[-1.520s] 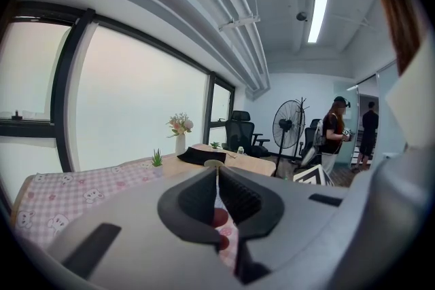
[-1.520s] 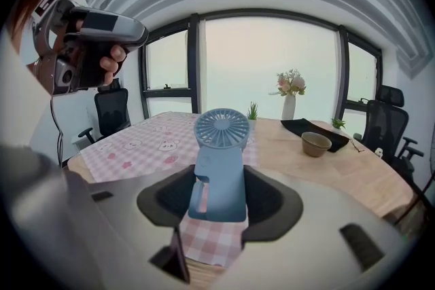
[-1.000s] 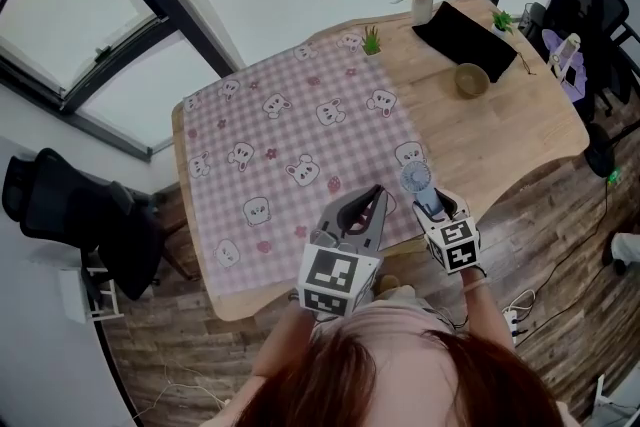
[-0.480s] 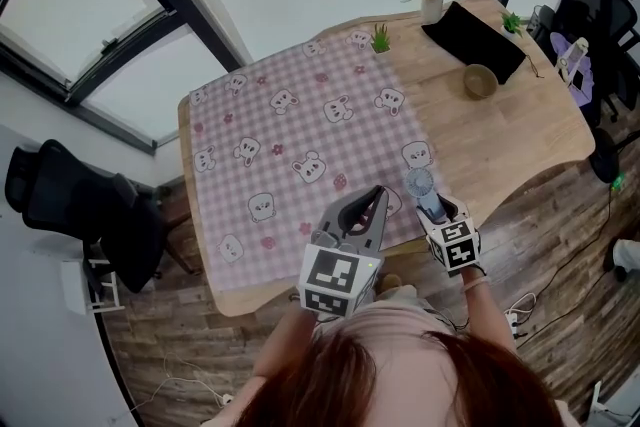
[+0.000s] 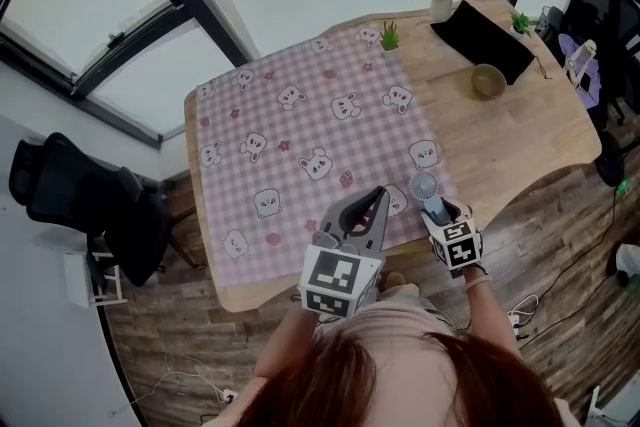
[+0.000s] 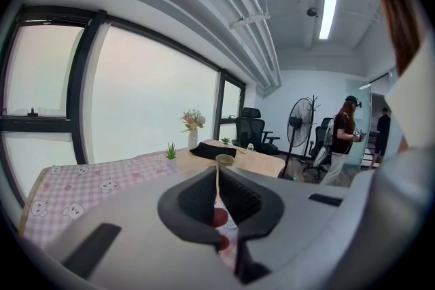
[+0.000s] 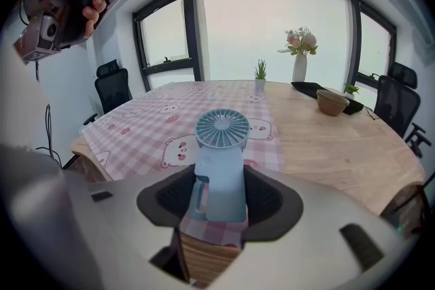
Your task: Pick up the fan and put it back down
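Two grippers up, and only one is doing anything. My right gripper (image 5: 437, 212) is pinching the fan (image 7: 221, 153), a little pale blue handheld one. The jaws squeeze the lower part of its body from both sides. It sits upright in the grip, with the round grille at the top facing back at the right gripper view's camera. From the head view, the fan is over the near edge of the table (image 5: 500, 135), right at the near right corner of the pink checked cloth (image 5: 290, 145) with the bear faces. I can't tell whether its base is touching the cloth or hanging just above it.

My left gripper (image 5: 375, 202) is just beside it, to the left. Its jaws are pressed together with nothing between them, only a thin slit showing in the left gripper view.

At the far end of the table, well apart from all this, there's a bowl (image 5: 488, 80) beside a black mat (image 5: 485, 40). A vase of flowers (image 5: 441, 5) and a small green plant (image 5: 389, 37) are there too.
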A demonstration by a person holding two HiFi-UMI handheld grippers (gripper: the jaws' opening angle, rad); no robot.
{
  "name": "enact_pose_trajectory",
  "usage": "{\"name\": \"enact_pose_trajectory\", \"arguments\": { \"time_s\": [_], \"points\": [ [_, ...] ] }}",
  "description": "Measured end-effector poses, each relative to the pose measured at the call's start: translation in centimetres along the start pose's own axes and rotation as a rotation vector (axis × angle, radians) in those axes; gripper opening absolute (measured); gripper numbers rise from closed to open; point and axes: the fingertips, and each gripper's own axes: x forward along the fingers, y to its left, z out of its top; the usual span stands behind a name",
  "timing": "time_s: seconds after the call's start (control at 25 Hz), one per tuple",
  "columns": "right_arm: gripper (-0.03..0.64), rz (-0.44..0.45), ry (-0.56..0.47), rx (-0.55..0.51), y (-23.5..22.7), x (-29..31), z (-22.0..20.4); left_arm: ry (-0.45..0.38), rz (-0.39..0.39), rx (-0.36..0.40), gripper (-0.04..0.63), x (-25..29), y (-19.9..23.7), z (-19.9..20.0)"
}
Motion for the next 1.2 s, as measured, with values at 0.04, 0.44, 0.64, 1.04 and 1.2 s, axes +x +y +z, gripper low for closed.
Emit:
{"name": "enact_pose_trajectory", "arguments": {
  "time_s": [0.04,0.44,0.64,1.04,1.2],
  "points": [
    [0.212,0.001,0.004,0.001,0.0,0.1,-0.1,0.001,0.002,-0.001,0.015,0.0,0.1,0.0],
    [0.212,0.003,0.034,0.000,-0.4,1.1,-1.6,0.003,0.016,-0.006,0.015,-0.2,0.2,-0.6],
    [0.212,0.003,0.044,-0.012,-0.3,1.7,-1.7,0.006,0.019,-0.009,0.015,-0.1,0.7,-0.6],
    [0.215,0.010,0.059,0.000,-0.2,2.1,-2.1,0.011,0.016,-0.006,0.015,0.0,0.8,-0.6],
    [0.216,0.008,0.077,-0.003,-0.3,2.1,-2.0,0.014,0.011,-0.008,0.015,0.2,0.8,-0.5]
  ]
}}
